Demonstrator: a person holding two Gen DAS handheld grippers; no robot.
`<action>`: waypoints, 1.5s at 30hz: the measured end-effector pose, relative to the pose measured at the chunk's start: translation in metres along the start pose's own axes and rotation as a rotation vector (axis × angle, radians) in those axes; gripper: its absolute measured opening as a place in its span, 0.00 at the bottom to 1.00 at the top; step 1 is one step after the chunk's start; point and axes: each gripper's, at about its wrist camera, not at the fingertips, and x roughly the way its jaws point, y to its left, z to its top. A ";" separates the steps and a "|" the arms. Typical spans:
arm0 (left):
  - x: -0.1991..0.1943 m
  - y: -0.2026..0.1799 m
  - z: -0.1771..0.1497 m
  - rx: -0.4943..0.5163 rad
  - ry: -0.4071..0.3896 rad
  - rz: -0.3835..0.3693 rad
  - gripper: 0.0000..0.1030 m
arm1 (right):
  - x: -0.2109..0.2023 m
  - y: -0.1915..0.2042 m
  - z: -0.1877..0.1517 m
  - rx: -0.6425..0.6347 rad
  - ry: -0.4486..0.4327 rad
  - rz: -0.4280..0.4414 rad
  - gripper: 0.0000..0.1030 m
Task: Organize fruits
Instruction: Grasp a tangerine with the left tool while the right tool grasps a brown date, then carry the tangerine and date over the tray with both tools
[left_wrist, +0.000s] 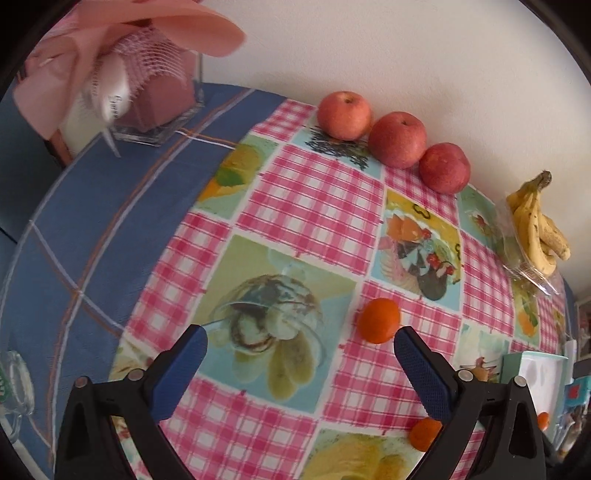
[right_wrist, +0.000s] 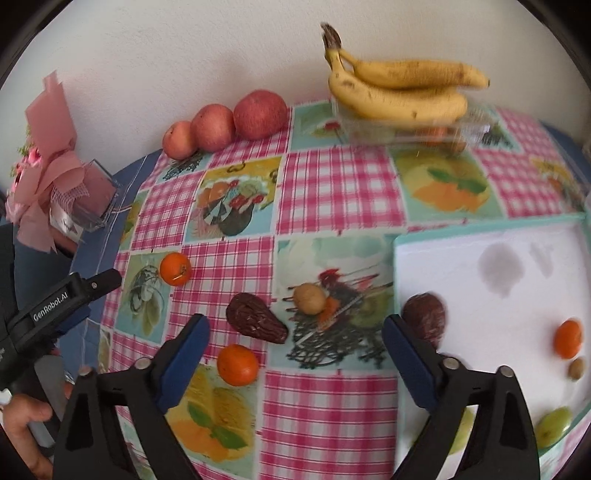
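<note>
**A:** Background and surface?

**B:** White wall behind. Table wears a pink-checked cloth (right_wrist: 332, 192) with fruit prints, laid over a blue cloth (left_wrist: 92, 221). A pink-wrapped bouquet in a clear vase (left_wrist: 147, 92) sits at the far left corner.

**A:** Fruit positions?

**B:** Three apples (left_wrist: 397, 140) in a row against the wall, touching each other. Bananas (right_wrist: 399, 88) lie on top of a clear plastic box (right_wrist: 417, 129) further right along the wall. One tangerine (left_wrist: 379, 320) sits loose on the cloth just ahead of my left gripper (left_wrist: 299, 343), near its right finger. A second tangerine (right_wrist: 237, 364) lies closer to my right gripper (right_wrist: 295, 328), beside a dark wrinkled fruit (right_wrist: 255, 317). A walnut (right_wrist: 309, 298) is just right of that.

**A:** Tray?

**B:** White tray with teal rim (right_wrist: 480, 229) on the right. Inside: another dark wrinkled fruit (right_wrist: 424, 314) at its left edge, a tangerine, a small nut, and green grapes (right_wrist: 552, 424) at the near edge.

**A:** Gripper states?

**B:** My left one is spread wide, nothing between the fingers. My right one is likewise spread and carrying nothing. Both hover above the cloth; contact height I can't judge.
</note>
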 end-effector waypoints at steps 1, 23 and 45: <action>0.003 -0.003 0.000 0.009 0.003 -0.014 0.99 | 0.004 0.002 -0.001 0.014 0.006 0.000 0.90; 0.047 -0.037 -0.001 0.082 0.048 -0.190 0.65 | 0.052 0.022 -0.008 0.100 0.038 -0.010 0.62; 0.005 -0.026 -0.003 0.053 0.018 -0.133 0.34 | 0.028 0.014 -0.009 0.129 -0.009 0.032 0.54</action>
